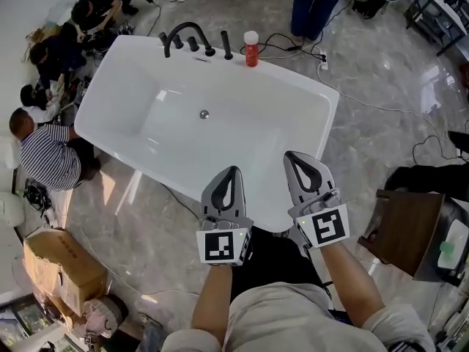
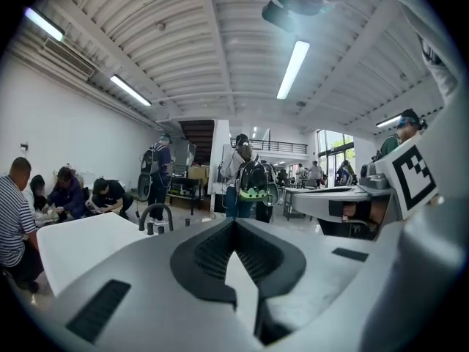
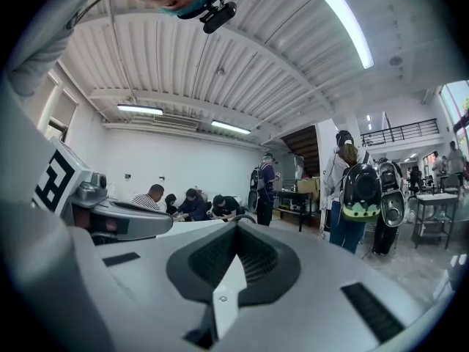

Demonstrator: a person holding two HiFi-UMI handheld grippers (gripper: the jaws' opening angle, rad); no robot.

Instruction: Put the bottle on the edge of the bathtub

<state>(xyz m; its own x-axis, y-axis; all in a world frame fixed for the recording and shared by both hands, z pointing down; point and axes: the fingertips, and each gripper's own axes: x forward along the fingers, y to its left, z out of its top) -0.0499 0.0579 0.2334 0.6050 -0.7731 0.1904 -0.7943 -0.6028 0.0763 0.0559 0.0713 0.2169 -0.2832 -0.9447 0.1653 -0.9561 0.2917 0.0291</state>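
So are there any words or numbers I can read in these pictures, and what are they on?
No word or number reads clearly.
On the red bottle: a label, too small to read.
On the cardboard box: faint print, too blurred to read.
On the left gripper and right gripper: cubes with black-and-white square patterns, no letters.

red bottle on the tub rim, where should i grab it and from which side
Take the bottle by its red body, below the white cap. It stands upright on the far bathtub rim, with a black tap post close on its left, so probably come from its open right side.
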